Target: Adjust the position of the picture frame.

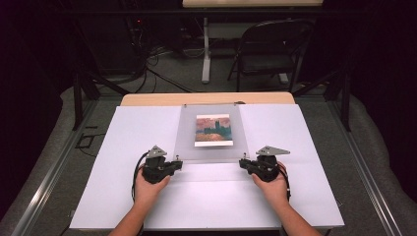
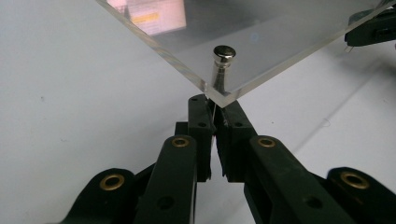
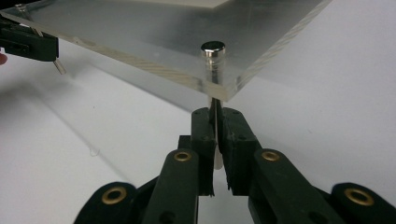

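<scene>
Holding a clear acrylic panel at its two near corners, I have one tool in each hand. The panel lies over the white sheet that covers the counter, and a small painted picture of a building under a reddish sky shows through its middle. My left tool sits at the panel's near left corner and my right tool at its near right corner, so the panel's near edge runs between them.

In the left gripper view my left tool has its jaws drawn together, almost touching, right under the panel's corner. A silver stud with a rounded head passes through that corner, and its thin lower end looks pinched between the jaws, though it is too slim for me to be sure. The corner appears to ride just above the sheet.

In the right gripper view my right tool is likewise nearly closed, and here the stem of a second silver stud clearly runs down from the panel's corner into the narrow gap between the jaws, gripped there. Beyond the panel's far edge in that view I see my other tool, dark, at the opposite corner.
</scene>
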Tool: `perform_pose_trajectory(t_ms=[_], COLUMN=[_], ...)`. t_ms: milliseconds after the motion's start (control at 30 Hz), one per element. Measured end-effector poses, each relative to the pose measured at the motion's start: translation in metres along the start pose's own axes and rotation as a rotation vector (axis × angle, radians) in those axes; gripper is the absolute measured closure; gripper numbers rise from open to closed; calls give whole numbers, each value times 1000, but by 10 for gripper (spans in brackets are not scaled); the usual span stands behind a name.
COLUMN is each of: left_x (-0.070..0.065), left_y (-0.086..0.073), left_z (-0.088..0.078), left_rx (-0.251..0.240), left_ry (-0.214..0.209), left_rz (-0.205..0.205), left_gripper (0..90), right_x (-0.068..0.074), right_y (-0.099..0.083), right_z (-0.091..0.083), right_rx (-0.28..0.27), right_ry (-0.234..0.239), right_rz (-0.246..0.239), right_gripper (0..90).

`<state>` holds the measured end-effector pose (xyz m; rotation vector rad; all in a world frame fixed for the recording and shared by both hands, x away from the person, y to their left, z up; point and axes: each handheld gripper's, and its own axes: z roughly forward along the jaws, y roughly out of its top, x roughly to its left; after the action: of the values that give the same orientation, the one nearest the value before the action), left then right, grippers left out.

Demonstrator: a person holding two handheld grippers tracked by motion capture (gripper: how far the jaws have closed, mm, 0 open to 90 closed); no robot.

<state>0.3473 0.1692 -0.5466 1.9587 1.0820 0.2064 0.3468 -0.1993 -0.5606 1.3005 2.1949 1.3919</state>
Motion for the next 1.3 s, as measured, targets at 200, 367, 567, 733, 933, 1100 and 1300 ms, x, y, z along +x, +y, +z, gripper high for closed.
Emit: perform_pose_trajectory(t_ms=[200, 367, 567, 733, 933, 1100, 1300], left_x=[-1, 0, 0, 1, -6, -11, -13], left_y=[-3, -5, -6, -7, -8, -9, -11], left_z=[3, 5, 5, 4, 4, 4, 0], left_rx=[15, 24, 18, -1, -13, -35, -28], left_ry=[8, 8, 7, -4, 3, 3, 25], left_rz=[8, 8, 8, -9, 6, 19, 43], left_gripper=[847, 843, 839, 818, 647, 467, 373], right_x=[-1, -2, -3, -3, 0, 6, 8], right_y=[-3, -5, -7, -7, -7, -7, -6], right_z=[2, 4, 5, 4, -1, -5, -7], right_rx=[11, 29, 29, 28, 9, -2, -1], right_ry=[-4, -8, -3, 1, -8, -16, -29], right_rz=[-2, -4, 5, 10, 1, -45, -70], right_gripper=[838, 834, 830, 799, 604, 441, 356])
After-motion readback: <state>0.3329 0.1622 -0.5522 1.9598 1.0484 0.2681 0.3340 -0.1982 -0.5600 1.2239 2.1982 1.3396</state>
